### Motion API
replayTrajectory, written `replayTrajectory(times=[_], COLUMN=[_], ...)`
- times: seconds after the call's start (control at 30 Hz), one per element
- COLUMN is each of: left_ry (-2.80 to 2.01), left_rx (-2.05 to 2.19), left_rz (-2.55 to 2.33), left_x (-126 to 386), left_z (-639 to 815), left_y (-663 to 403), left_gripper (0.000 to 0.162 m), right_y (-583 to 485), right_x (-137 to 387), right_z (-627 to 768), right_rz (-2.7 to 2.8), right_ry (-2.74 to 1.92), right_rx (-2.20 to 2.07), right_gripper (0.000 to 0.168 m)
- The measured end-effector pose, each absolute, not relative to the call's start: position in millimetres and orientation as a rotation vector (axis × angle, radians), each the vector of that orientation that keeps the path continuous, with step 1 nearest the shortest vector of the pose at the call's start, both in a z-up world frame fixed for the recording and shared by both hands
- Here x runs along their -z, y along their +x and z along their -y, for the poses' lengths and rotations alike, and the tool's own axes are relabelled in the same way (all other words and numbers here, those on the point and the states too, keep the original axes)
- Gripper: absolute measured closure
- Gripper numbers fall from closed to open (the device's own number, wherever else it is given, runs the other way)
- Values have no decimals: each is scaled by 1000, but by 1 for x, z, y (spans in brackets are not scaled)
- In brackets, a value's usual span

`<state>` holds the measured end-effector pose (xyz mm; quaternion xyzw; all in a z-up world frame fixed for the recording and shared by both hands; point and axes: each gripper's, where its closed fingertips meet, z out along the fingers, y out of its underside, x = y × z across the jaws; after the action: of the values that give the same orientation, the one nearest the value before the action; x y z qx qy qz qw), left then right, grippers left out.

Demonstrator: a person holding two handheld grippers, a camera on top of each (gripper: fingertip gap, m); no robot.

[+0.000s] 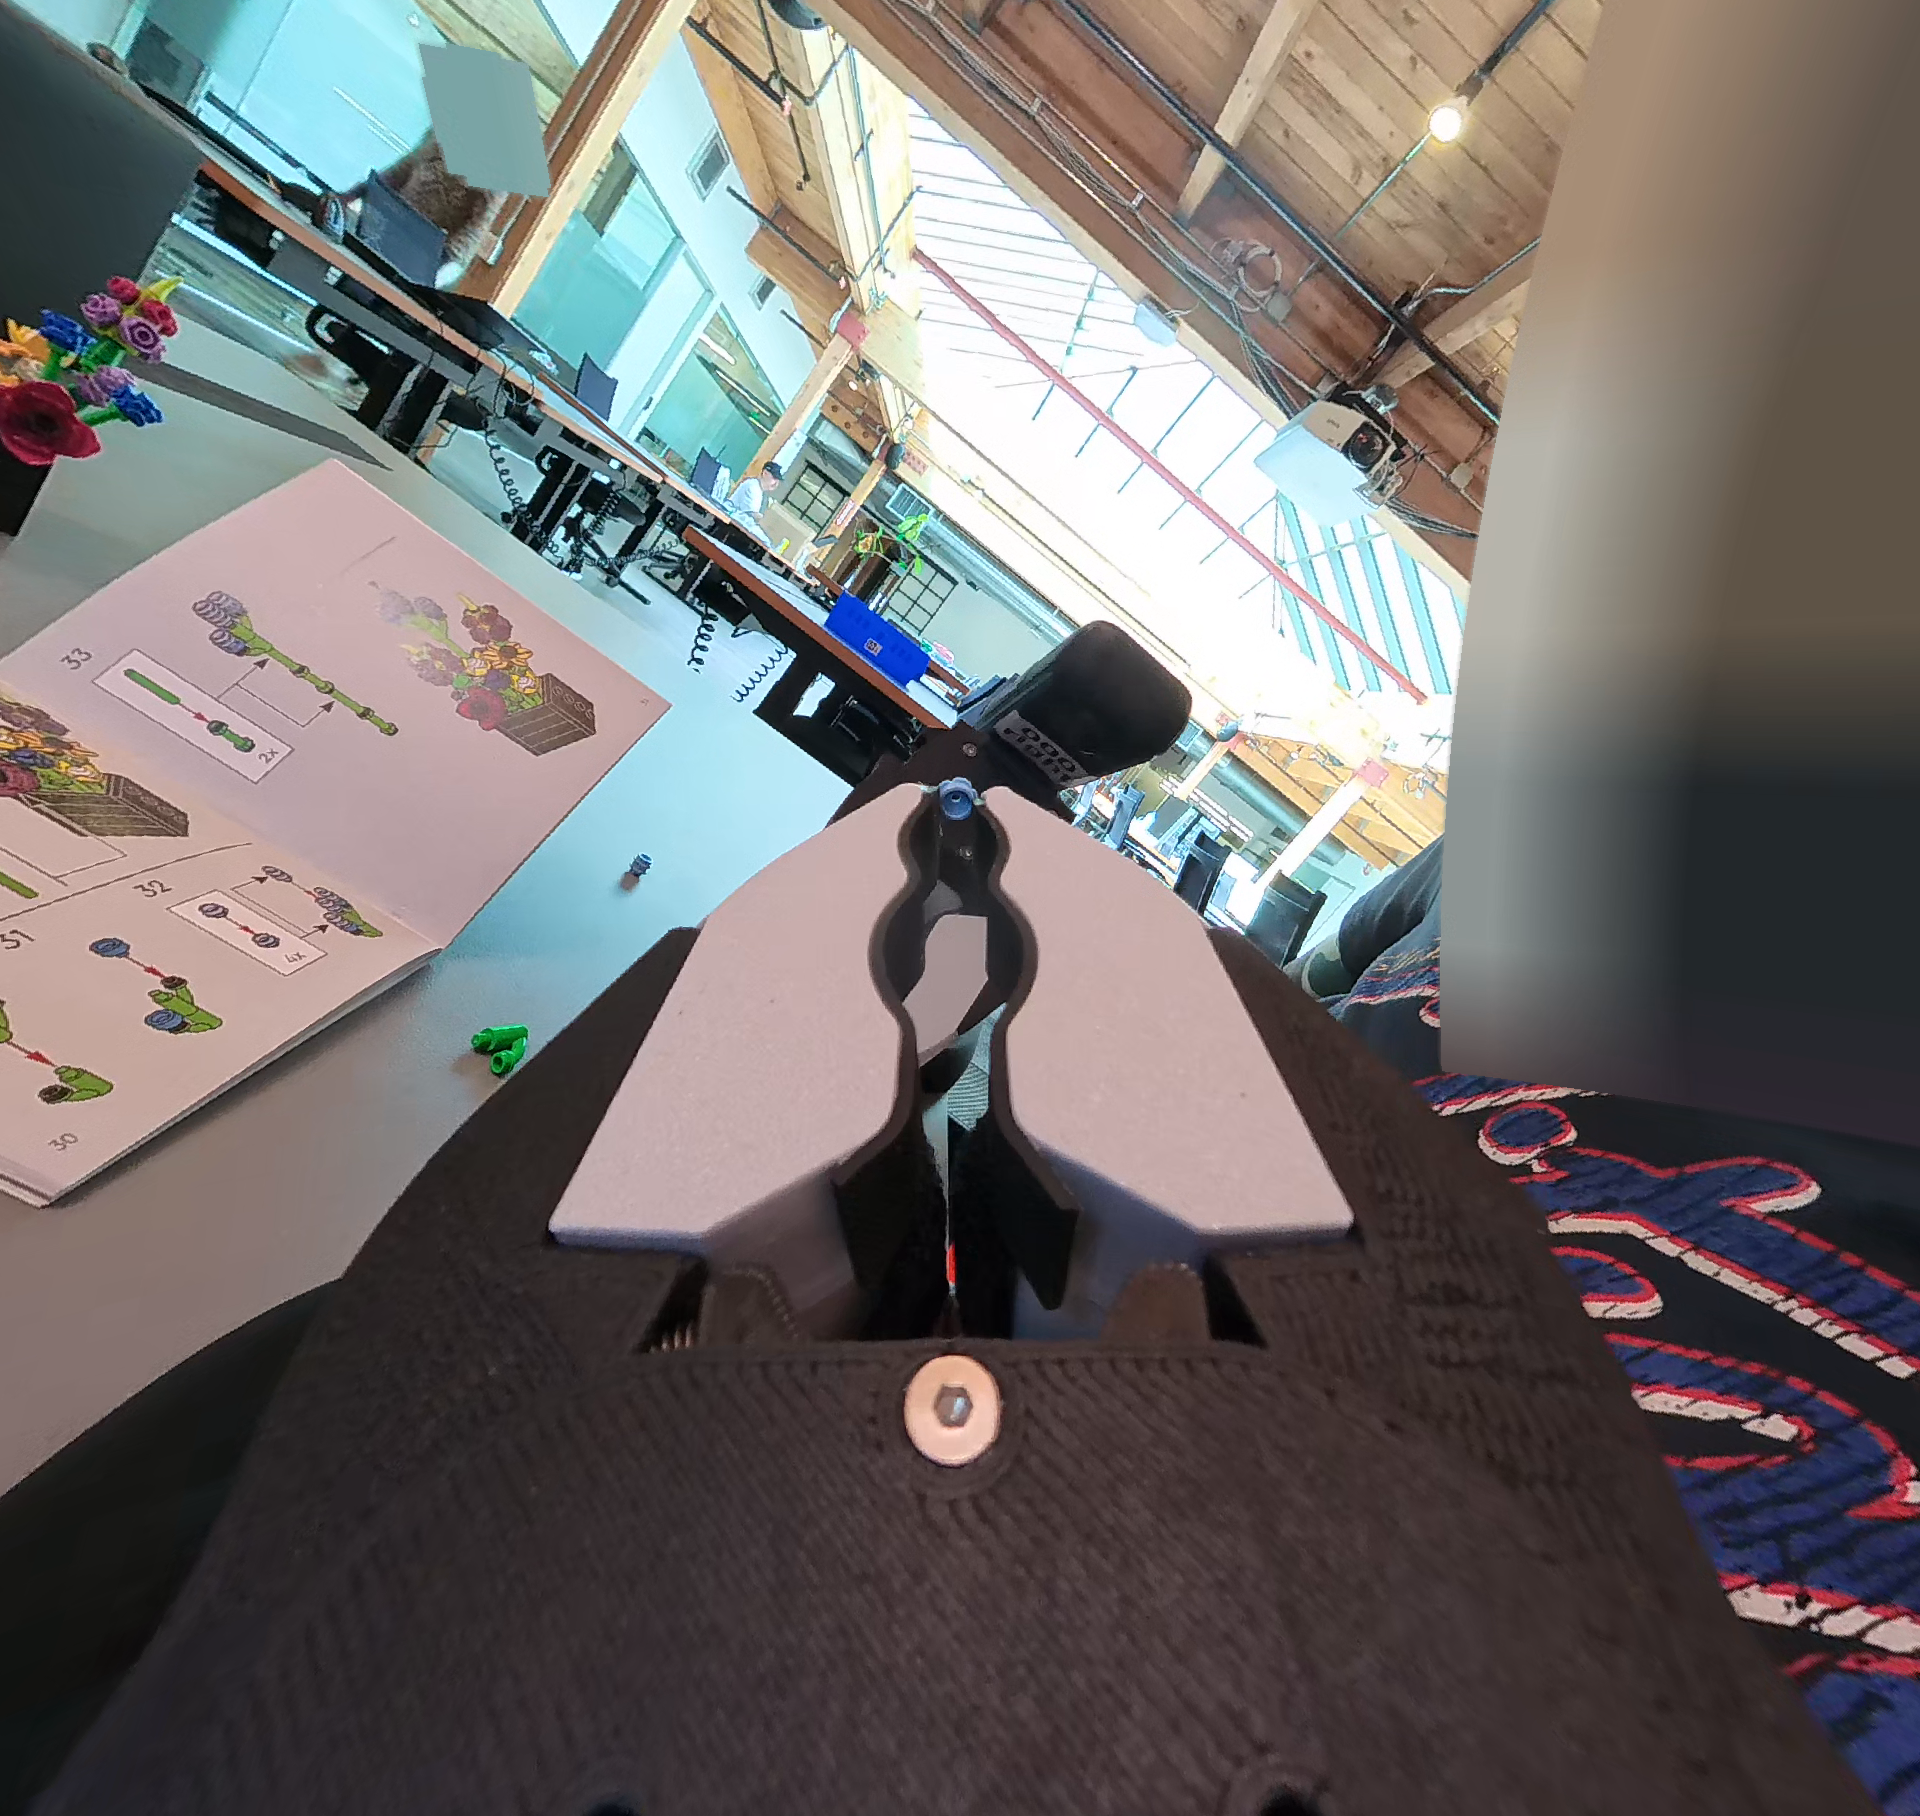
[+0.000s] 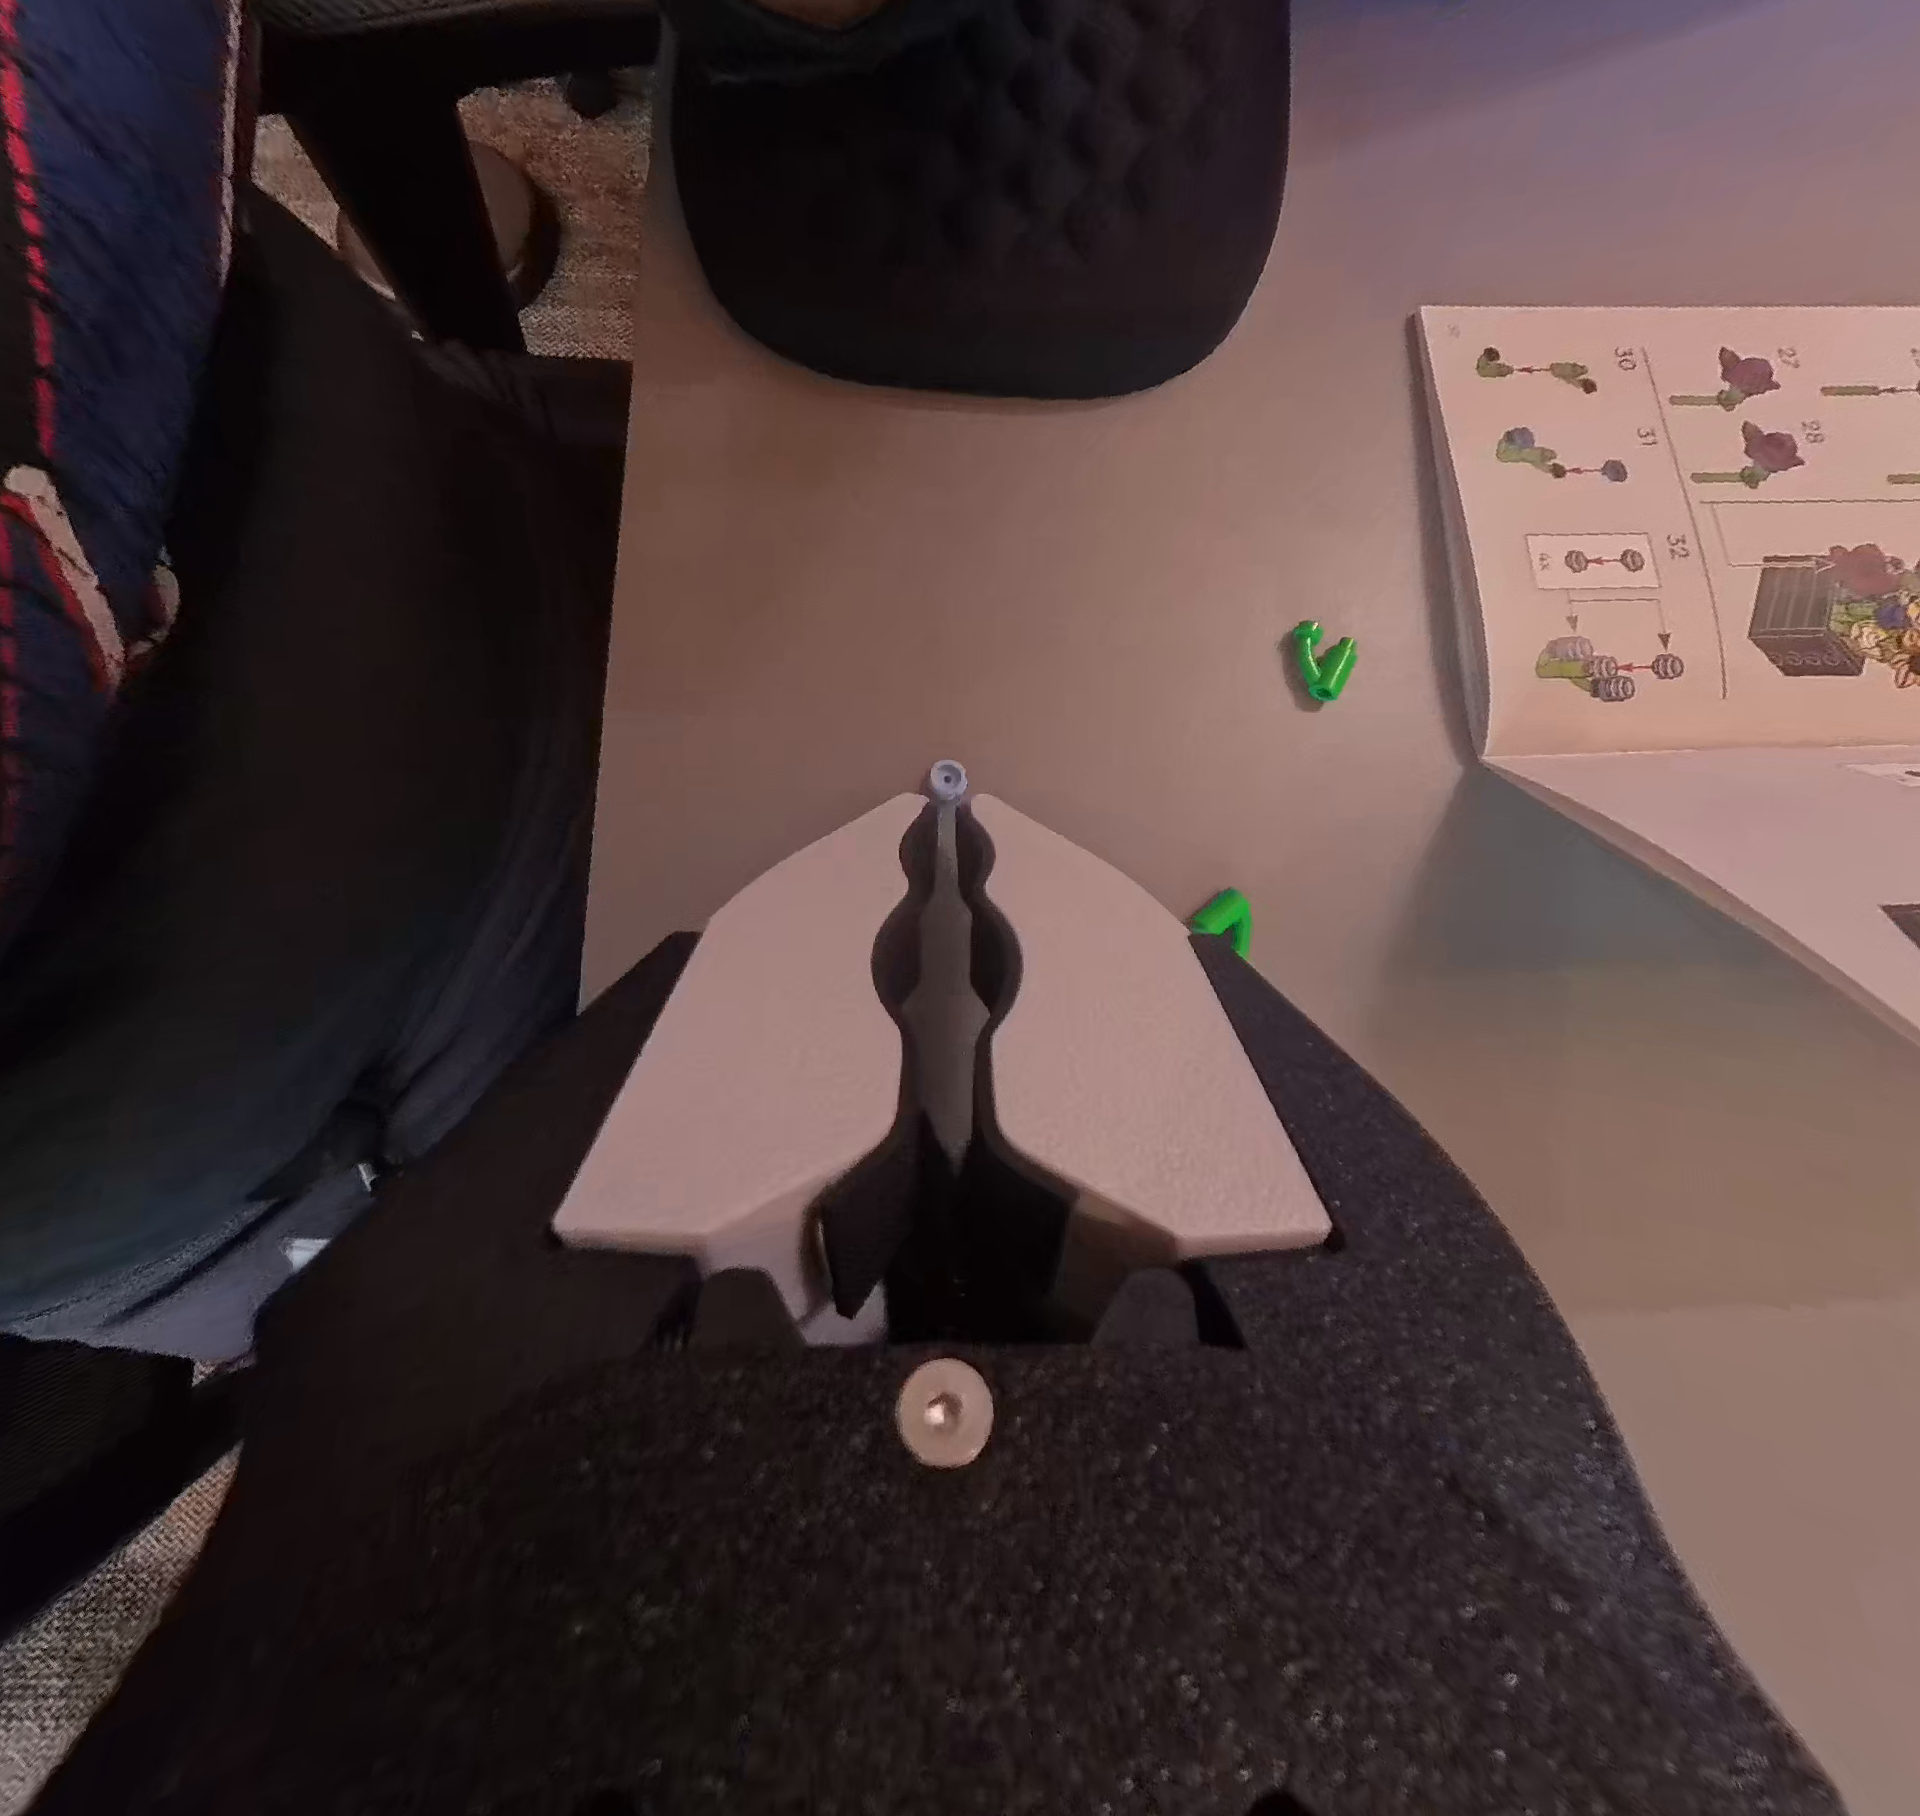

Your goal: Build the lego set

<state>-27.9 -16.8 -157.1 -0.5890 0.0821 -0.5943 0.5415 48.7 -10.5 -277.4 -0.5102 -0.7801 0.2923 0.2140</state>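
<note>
The left gripper [image 1: 954, 802] is tilted upward, a small blue piece [image 1: 954, 798] pinched at its fingertips; the right gripper [image 2: 948, 792] is angled down over the table [image 2: 1039, 571], a pale blue stud [image 2: 948, 781] clamped at its tips; green pieces [image 2: 1320, 663] are seen right of the fingers.

— What's the left gripper [image 1: 954, 798] made of?
— Matt grey plastic fingers [image 1: 774, 1028] in a black printed body with ridged layer lines and a shiny metal screw [image 1: 952, 1406].
— And the table [image 1: 727, 727]?
— Smooth, matt grey. The instruction booklet [image 1: 312, 727] is slightly sheeny paper; the green lego pieces [image 2: 1322, 663] are glossy plastic.
— Overhead?
— Bare wooden ceiling planks [image 1: 1143, 31]. The printed sweater [image 1: 1714, 1351] is knitted cloth.
</note>
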Motion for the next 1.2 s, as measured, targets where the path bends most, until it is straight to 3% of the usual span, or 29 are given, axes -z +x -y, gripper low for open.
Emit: replayTrajectory(times=[0.23,0.57,0.8,1.07,1.2], left_ry=[-1409,-1420,-1434,-1475,-1484], left_rx=[1416,1412,1393,1379,1373], left_rz=[-201,-214,-236,-237,-229], left_x=[158,159,160,164,165], left_z=[17,17,18,15,14], left_y=[-27,-25,-22,-19,-19], left_gripper=[156,156,156,156,156], right_y=[46,45,160,182,179], right_x=[279,280,252,271,263], right_z=[13,13,-46,-40,-42], right_rz=[2177,2262,2531,2521,2389], right_ry=[-1428,-1387,-1564,-1650,-1662], right_rx=[-823,-759,-128,-220,-340], right_gripper=[152,161,160,160,151])
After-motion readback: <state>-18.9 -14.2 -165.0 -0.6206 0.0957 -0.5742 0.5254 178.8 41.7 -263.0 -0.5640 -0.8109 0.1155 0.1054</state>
